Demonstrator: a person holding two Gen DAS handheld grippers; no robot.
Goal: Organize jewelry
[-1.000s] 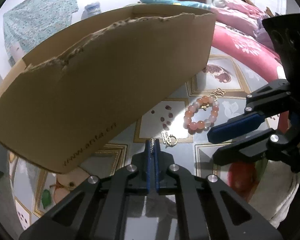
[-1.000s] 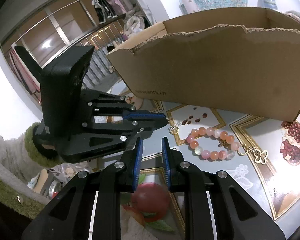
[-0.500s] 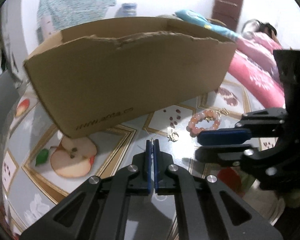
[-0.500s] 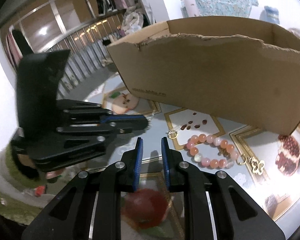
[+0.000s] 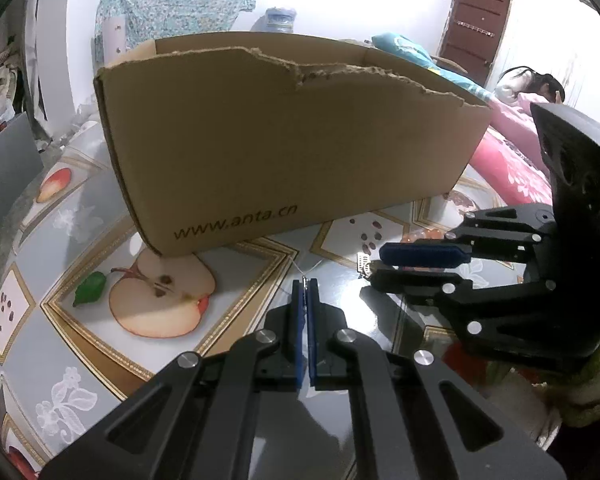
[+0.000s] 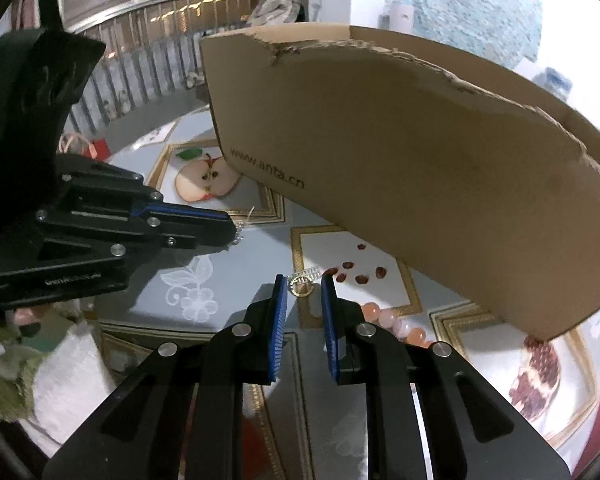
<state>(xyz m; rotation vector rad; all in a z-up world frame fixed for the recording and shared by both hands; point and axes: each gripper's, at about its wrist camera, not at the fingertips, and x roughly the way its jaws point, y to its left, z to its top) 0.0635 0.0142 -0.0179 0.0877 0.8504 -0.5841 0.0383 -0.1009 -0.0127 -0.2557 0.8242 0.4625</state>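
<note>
a thin chain is being pinched at the very tip of the left tool, whose pads are being held shut on it; a short loop of the chain is being shown trailing forward over the counter, and small pale links are being seen at the same tip in the right wrist view; the right tool is being held narrow but not shut, with a gap between its pads and nothing pressed by them; a small gold pendant with a toothed bar is being framed just ahead of that gap, lying on the counter; whether chain and pendant are joined cannot be told; a pink bead bracelet is being left on the counter just beside the right tool, partly hidden by its finger; the cardboard box is being shown standing open-topped just behind the jewelry, its front wall torn along the top.

the step in hand is being judged as gathering the chain and its pendant for the box, with the bracelet not yet dealt with; for the next move, the right tool is being called on to be brought down around the pendant and closed on it; care is being called for so that the fine chain is not tugged or snagged.
</note>
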